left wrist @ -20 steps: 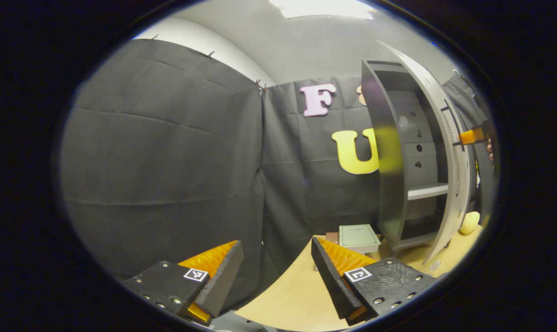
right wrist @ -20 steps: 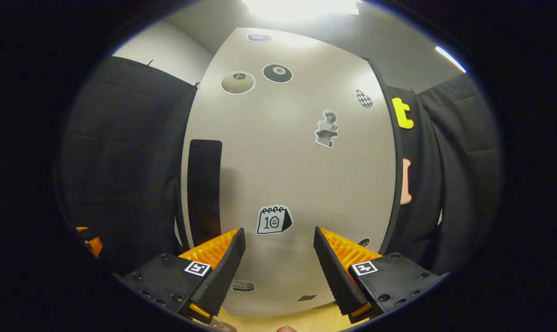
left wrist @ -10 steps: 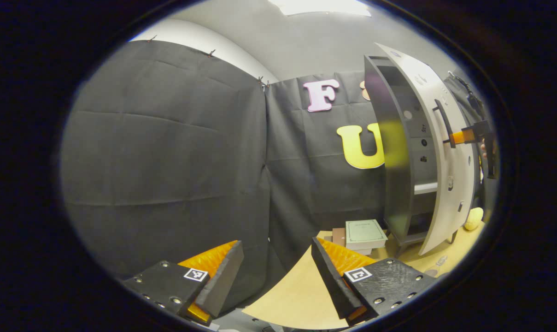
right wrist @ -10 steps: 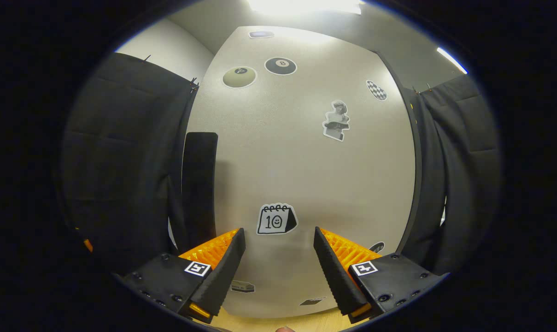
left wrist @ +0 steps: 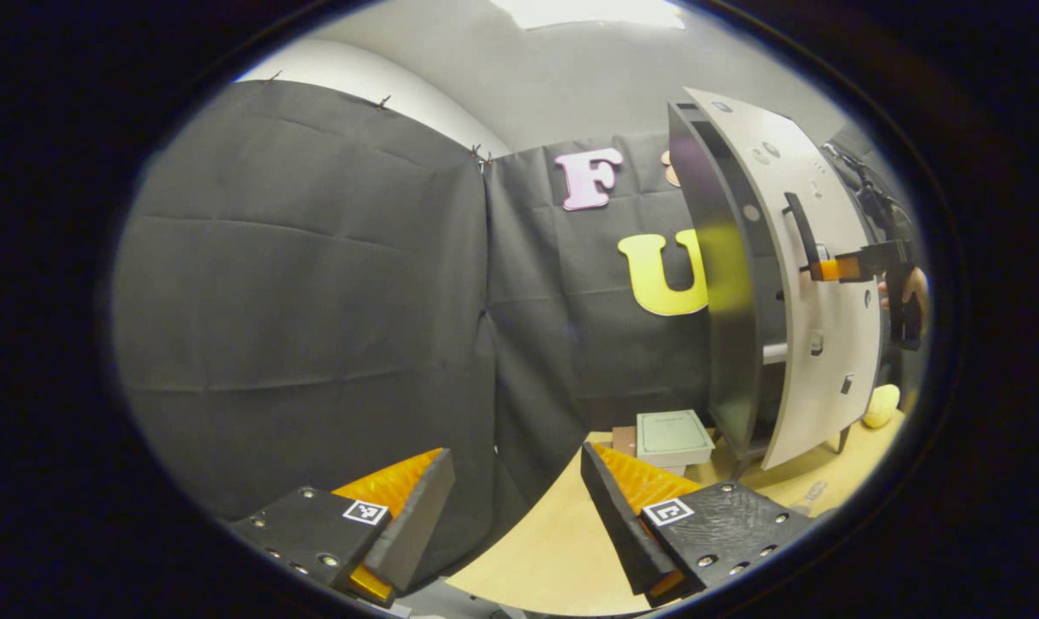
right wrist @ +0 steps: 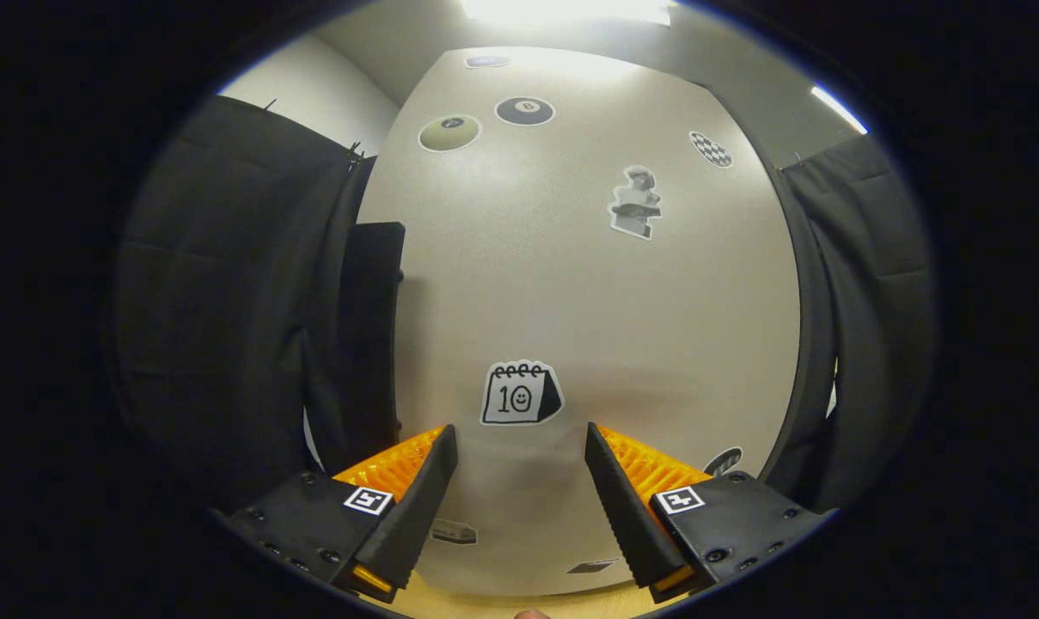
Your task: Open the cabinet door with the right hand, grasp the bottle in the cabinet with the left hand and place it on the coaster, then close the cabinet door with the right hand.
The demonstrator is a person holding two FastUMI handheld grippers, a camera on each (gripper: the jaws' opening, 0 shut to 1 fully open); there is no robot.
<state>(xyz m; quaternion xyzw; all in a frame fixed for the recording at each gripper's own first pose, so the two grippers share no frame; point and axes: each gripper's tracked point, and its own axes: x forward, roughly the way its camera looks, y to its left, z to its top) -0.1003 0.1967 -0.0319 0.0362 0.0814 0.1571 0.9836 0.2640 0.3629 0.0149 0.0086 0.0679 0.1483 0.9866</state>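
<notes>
While your right gripper [right wrist: 521,481], jaws spread and empty, presses the cabinet door [right wrist: 571,301], a slip leaves it ajar.

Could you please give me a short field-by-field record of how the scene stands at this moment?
cabinet door: partly open, a narrow gap left to the cabinet
right claw: open, facing the door front, near it
left claw: open, empty, held away from the cabinet, above the table edge
door handle: dark bar on the door front, the right claw's fingers at it
beside the cabinet: books stacked on the table
stage: the door is being closed
</notes>
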